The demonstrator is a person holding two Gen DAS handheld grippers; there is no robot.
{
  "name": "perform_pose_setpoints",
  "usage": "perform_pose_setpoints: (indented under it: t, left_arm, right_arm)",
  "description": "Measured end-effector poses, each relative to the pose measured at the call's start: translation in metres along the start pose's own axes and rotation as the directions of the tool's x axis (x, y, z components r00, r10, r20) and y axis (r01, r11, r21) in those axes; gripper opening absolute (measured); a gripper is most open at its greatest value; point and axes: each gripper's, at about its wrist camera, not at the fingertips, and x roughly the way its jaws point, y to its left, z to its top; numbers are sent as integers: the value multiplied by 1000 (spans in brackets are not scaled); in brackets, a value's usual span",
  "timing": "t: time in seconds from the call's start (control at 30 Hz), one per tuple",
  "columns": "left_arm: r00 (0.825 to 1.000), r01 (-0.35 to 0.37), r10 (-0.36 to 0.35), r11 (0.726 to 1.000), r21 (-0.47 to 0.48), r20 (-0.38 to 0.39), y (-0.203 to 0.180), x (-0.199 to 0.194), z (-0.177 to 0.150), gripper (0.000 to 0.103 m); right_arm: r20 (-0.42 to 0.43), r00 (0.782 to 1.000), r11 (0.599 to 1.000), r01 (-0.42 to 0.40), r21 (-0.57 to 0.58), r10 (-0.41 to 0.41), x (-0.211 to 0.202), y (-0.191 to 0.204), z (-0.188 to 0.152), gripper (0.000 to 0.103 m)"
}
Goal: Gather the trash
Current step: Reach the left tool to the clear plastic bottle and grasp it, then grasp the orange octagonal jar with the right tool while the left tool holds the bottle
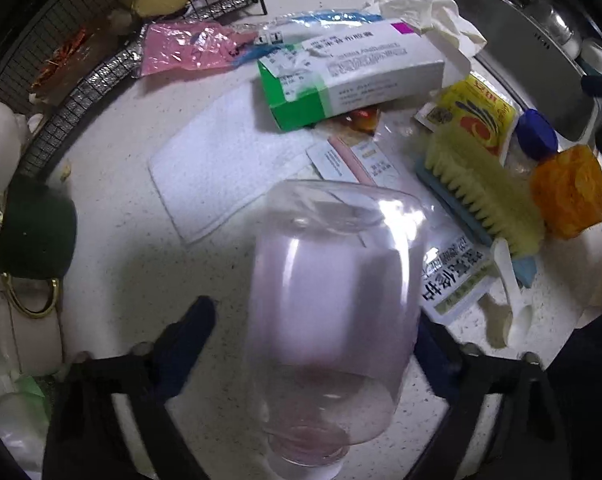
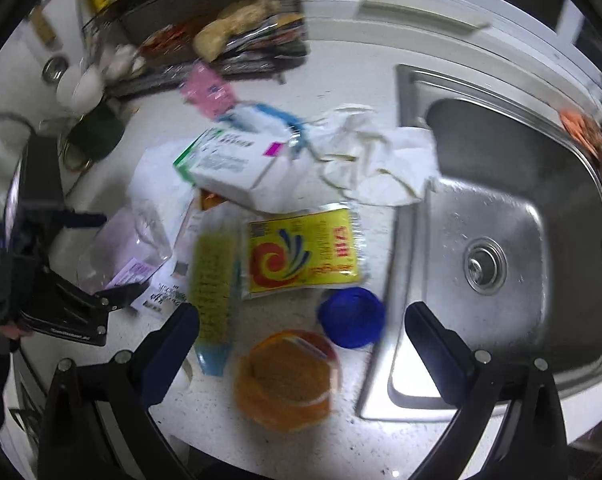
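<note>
- Setting: a white speckled kitchen counter [image 1: 113,248] with a steel sink [image 2: 501,208] let into it at one end and a black wire rack [image 2: 221,20] at the back.
- Item of concern: a clear plastic bottle [image 1: 333,312] with a pale lilac label lies on its side on the counter, neck toward the left wrist camera, between the fingers of the left gripper [image 1: 313,344].
- Left gripper: jaws spread to either side of the bottle. The finger on the picture's left stands clear of the bottle wall; the other is partly hidden behind the bottle, so contact there cannot be confirmed. No grip seen.
- The same bottle [image 2: 129,248] appears in the right wrist view at the left, with the left gripper about it.
- Just beyond the bottle: a folded white cloth [image 1: 213,176] and printed paper leaflets [image 1: 453,280].
- Beside the leaflets: a scrubbing brush [image 1: 477,192] with yellow-green bristles on a blue back, and a white plastic spoon [image 1: 509,280] touching its end.
- Further back: a white and green carton [image 1: 341,76] resting on other litter, a pink plastic bag [image 1: 181,48], and crumpled white tissue [image 1: 433,16] at the sink's edge.
- Right gripper [image 2: 301,344]: jaws wide apart, holding nothing, above an orange container [image 2: 289,380] and a blue cap [image 2: 351,316].
- Next to these: a yellow printed packet [image 2: 305,252], flat on the counter.
- The right wrist view is blurred; fine print is illegible.
</note>
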Motion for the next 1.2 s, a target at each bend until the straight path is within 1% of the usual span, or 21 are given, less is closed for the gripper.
perform_pose_setpoints:
  t: [0.03, 0.1, 0.2, 0.3, 0.37, 0.43, 0.53, 0.57, 0.6, 0.67, 0.73, 0.8, 0.9, 1.03, 1.1, 1.13, 1.17, 1.2]
  left_arm:
    - [1000, -8, 8, 1000, -6, 4, -3, 0, 3, 66]
    - [999, -50, 50, 998, -36, 5, -3, -1, 1, 66]
    - [998, -68, 70, 993, -100, 11, -2, -13, -4, 65]
    - [995, -87, 94, 978, -188, 27, -3, -31, -10, 65]
    - [995, -71, 87, 968, -239, 57, -6, -46, -14, 65]
    - [993, -47, 74, 962, -269, 92, -13, -58, -17, 65]
    - [990, -12, 53, 956, -295, 131, -25, -73, -20, 65]
    - [989, -3, 47, 954, -300, 139, -36, -77, -21, 65]
    - [989, 2, 43, 954, -301, 143, -40, -82, -25, 65]
    - [988, -7, 54, 951, -308, 147, -50, -83, -28, 65]
    - [988, 4, 44, 953, -304, 151, -54, -83, -31, 65]
    - [988, 14, 34, 950, -312, 149, -55, -80, -30, 65]
    - [991, 20, 27, 940, -340, 132, -59, -77, -37, 65]
    - [993, 19, 26, 926, -377, 114, -61, -72, -45, 65]
    - [994, 6, 38, 923, -386, 105, -63, -72, -48, 65]
    - [994, -5, 47, 920, -391, 97, -64, -71, -50, 65]
    - [994, -14, 55, 918, -396, 93, -65, -72, -51, 65]
    - [994, -21, 63, 915, -404, 90, -66, -73, -52, 65]
  right_arm:
    - [2, 1000, 1000, 4, 10, -4, -2, -3, -1, 103]
    - [-1, 1000, 1000, 19, 16, -19, -5, -7, -4, 103]
    - [-3, 1000, 1000, 29, 12, -29, -10, -12, -7, 103]
    - [-9, 1000, 1000, 18, 9, -18, -14, -13, -12, 103]
    - [-16, 1000, 1000, 7, -3, -7, -17, -13, -16, 103]
    - [-37, 999, 1000, -3, -19, 2, -16, -8, -21, 103]
    - [-55, 998, 999, -28, -26, 26, -16, -4, -28, 103]
    - [-59, 998, 999, -33, -28, 31, -15, -4, -30, 103]
    - [-68, 997, 999, -35, -30, 33, -13, -2, -33, 103]
    - [-93, 995, 999, -31, -32, 28, -10, 1, -36, 95]
    - [-121, 992, 999, -41, -23, 38, -2, 2, -41, 94]
    - [-131, 990, 998, -54, -10, 52, 4, 3, -43, 94]
    - [-150, 987, 998, -64, -10, 62, 15, 5, -46, 94]
    - [-146, 987, 997, -73, -17, 70, 26, 13, -46, 87]
    - [-140, 988, 997, -71, -16, 68, 30, 16, -45, 84]
    - [-134, 989, 998, -63, -20, 59, 32, 17, -45, 79]
    - [-128, 990, 998, -56, -31, 51, 34, 19, -45, 66]
    - [-123, 991, 998, -60, -35, 55, 34, 20, -46, 62]
